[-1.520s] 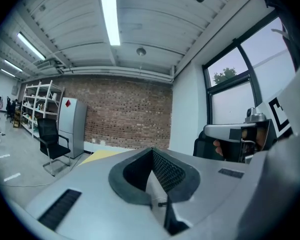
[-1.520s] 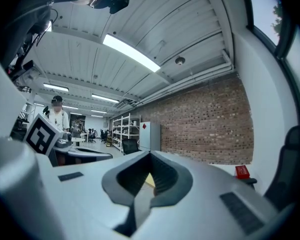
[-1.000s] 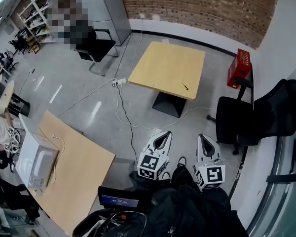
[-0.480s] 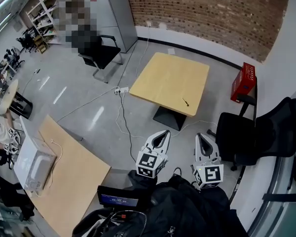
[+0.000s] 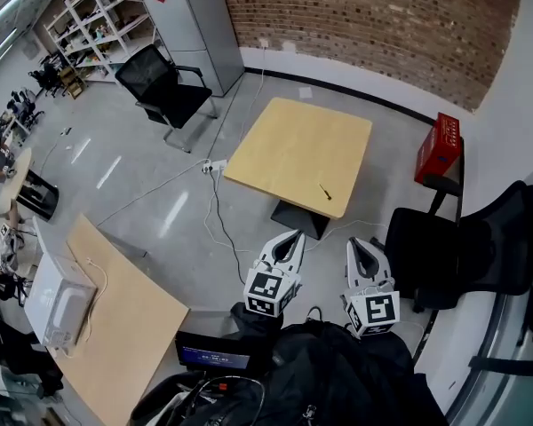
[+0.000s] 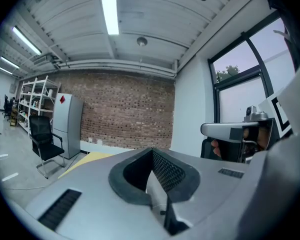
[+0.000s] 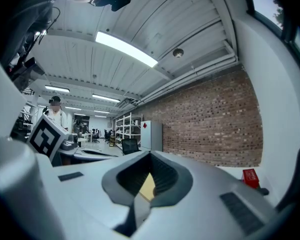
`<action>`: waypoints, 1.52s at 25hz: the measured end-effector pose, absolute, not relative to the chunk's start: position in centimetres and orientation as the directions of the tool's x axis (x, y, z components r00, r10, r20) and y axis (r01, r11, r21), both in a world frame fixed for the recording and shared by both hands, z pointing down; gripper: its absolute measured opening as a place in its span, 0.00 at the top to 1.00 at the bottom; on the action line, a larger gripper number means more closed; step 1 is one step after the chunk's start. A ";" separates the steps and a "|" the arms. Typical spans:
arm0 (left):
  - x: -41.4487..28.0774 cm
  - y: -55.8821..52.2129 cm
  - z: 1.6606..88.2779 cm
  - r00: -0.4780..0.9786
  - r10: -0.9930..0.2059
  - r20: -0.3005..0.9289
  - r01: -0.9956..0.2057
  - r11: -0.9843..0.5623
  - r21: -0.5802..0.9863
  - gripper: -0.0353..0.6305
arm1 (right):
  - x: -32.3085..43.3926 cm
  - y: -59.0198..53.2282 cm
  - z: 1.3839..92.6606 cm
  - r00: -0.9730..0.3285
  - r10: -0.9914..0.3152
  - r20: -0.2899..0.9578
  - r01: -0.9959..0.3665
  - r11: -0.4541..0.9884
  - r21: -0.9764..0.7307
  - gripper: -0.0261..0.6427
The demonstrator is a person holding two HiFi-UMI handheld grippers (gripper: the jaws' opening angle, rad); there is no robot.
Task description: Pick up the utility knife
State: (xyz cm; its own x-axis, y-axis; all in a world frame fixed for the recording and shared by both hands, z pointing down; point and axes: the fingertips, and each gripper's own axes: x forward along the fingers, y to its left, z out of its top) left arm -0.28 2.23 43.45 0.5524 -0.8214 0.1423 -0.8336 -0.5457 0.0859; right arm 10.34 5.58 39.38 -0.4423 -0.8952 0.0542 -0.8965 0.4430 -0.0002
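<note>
The utility knife (image 5: 324, 192) is a slim dark thing lying alone on the light wooden table (image 5: 289, 145), close to that table's near edge and its right-hand corner. It sits ahead of both pairs of jaws, between the lines they point along and well apart from either.

The left gripper (image 5: 293, 237) is held low over the floor with its jaws closed tip to tip, and only the hollow between the pads shows, with nothing held. The right gripper (image 5: 354, 243) is just beside it, to its right. Its jaws are likewise closed and hold nothing, and a slice of the yellow tabletop shows through the hollow in the right gripper view.

Between the jaws and the knife lie bare grey floor, the table's black base (image 5: 299, 219) and the overhanging near edge of the top. A white cable (image 5: 215, 204) trails over the floor ahead and left of the left jaws, running up to a power strip (image 5: 215, 165) by the table's left corner.

Just right of the right jaws stands a black office chair (image 5: 435, 242), and beyond it a red crate (image 5: 437, 145) sits against the wall. Far ahead is a brick wall (image 5: 373, 20). To the far left of the jaws are another black chair (image 5: 160, 82), a grey cabinet (image 5: 188, 27), and, nearer, a second wooden table (image 5: 129, 322) carrying a white appliance (image 5: 58, 302).
</note>
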 end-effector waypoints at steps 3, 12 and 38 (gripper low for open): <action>0.7 1.4 43.7 0.546 -0.823 0.153 -0.837 -0.540 0.083 0.95 | 11.3 4.6 39.8 -0.450 -0.891 0.066 -0.893 0.450 -0.008 0.96; 0.9 -0.2 44.6 0.530 -0.826 0.193 -0.847 -0.525 0.080 0.95 | 11.5 2.4 41.3 -0.466 -0.879 0.102 -0.885 0.464 -0.044 0.96; -4.5 -16.3 46.1 0.607 -0.765 0.213 -0.794 -0.597 0.116 0.95 | 4.6 -13.3 42.5 -0.420 -0.895 0.151 -0.906 0.423 -0.010 0.96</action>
